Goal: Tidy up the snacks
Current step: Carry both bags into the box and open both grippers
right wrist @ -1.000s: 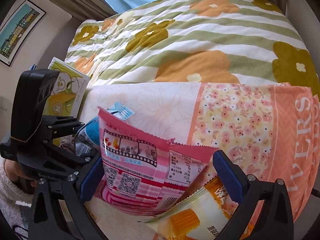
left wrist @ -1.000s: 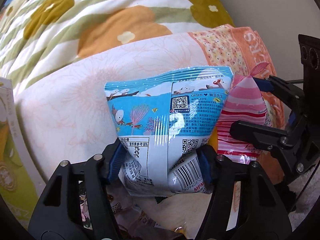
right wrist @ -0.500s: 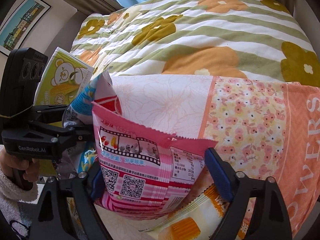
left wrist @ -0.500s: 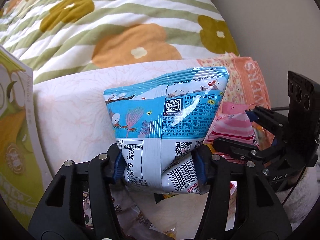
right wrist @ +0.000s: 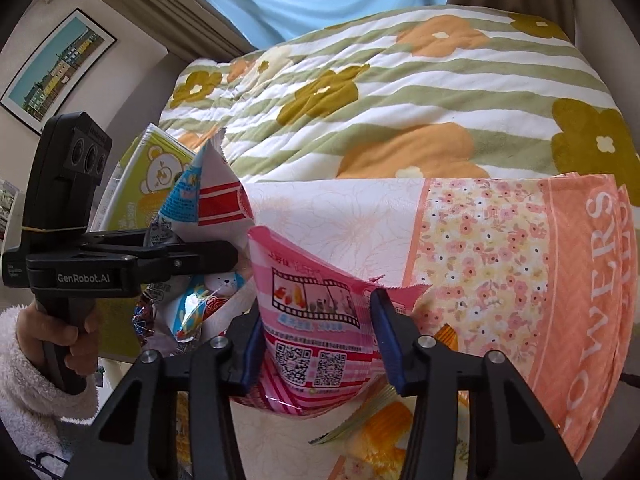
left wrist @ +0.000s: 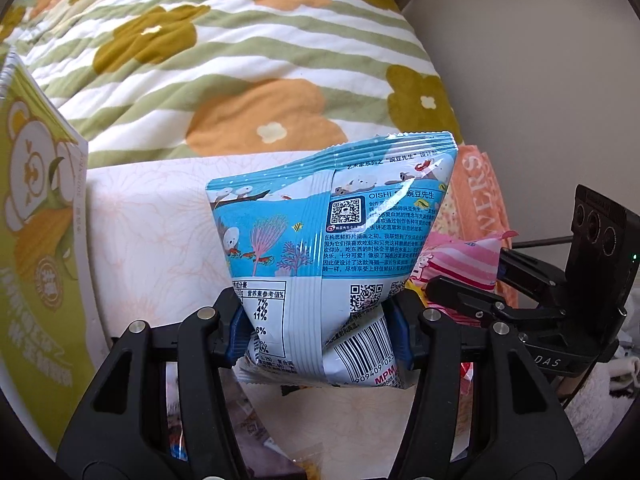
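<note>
My left gripper (left wrist: 318,334) is shut on a blue and white snack bag (left wrist: 328,236) and holds it upright above a pink floral fabric bag (left wrist: 160,224). My right gripper (right wrist: 318,338) is shut on a pink striped snack bag (right wrist: 316,320), just to the right of the blue one. In the left wrist view the right gripper (left wrist: 464,280) and its pink bag (left wrist: 460,260) sit at the right. In the right wrist view the left gripper (right wrist: 236,254) shows at the left with the blue bag (right wrist: 208,196).
A tall green snack bag with a bear print (left wrist: 36,240) stands at the left. An orange snack packet (right wrist: 384,436) and several small packets (right wrist: 192,312) lie inside the fabric bag. A green striped flower quilt (right wrist: 380,92) lies behind.
Both grippers have risen with their bags. The right gripper's jaws have closed in tighter on the pink bag. More of the quilt and the green bag shows.
</note>
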`<state>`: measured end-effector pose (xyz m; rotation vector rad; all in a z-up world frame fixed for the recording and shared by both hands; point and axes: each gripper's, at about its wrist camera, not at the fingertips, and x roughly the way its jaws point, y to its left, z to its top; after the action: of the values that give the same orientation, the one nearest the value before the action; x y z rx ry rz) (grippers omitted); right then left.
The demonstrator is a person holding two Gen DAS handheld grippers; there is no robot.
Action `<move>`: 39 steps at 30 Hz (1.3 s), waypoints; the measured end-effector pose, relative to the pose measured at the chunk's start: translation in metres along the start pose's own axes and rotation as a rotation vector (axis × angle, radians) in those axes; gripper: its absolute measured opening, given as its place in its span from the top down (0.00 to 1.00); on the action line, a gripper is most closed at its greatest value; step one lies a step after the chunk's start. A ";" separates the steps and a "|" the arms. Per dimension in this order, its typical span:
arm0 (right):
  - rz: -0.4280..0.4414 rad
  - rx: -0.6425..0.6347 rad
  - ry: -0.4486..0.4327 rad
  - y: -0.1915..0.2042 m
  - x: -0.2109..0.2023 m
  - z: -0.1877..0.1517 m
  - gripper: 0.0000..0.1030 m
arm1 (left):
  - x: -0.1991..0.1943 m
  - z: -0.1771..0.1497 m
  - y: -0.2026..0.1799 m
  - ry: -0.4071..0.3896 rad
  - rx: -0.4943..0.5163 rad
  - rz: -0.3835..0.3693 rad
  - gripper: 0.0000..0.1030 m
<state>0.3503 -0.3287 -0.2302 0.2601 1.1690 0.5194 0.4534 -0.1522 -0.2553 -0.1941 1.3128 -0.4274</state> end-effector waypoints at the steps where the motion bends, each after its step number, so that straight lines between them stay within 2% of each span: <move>1: 0.002 0.002 -0.013 0.002 -0.004 -0.001 0.58 | -0.004 -0.002 -0.001 -0.007 0.002 0.001 0.50; 11: 0.014 -0.042 -0.139 0.033 -0.066 0.001 0.59 | -0.063 -0.017 -0.021 -0.142 0.001 -0.015 0.50; 15: 0.035 -0.093 -0.162 0.057 -0.087 0.011 0.59 | -0.102 -0.025 -0.024 -0.223 -0.012 0.004 0.50; 20: 0.071 -0.172 -0.175 0.097 -0.096 0.024 0.59 | -0.154 -0.034 -0.009 -0.309 -0.040 0.044 0.50; 26: 0.113 -0.231 -0.190 0.149 -0.088 0.046 0.59 | -0.211 -0.046 0.038 -0.384 -0.070 0.099 0.50; 30: 0.132 -0.253 -0.208 0.190 -0.070 0.059 0.58 | -0.243 -0.053 0.088 -0.418 -0.096 0.128 0.50; 39: 0.153 -0.195 -0.201 0.266 -0.007 0.071 0.59 | -0.261 -0.060 0.192 -0.359 -0.100 0.193 0.49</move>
<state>0.3466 -0.1002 -0.0769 0.2284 0.9009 0.7206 0.3828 0.1351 -0.1096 -0.2142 0.9888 -0.1529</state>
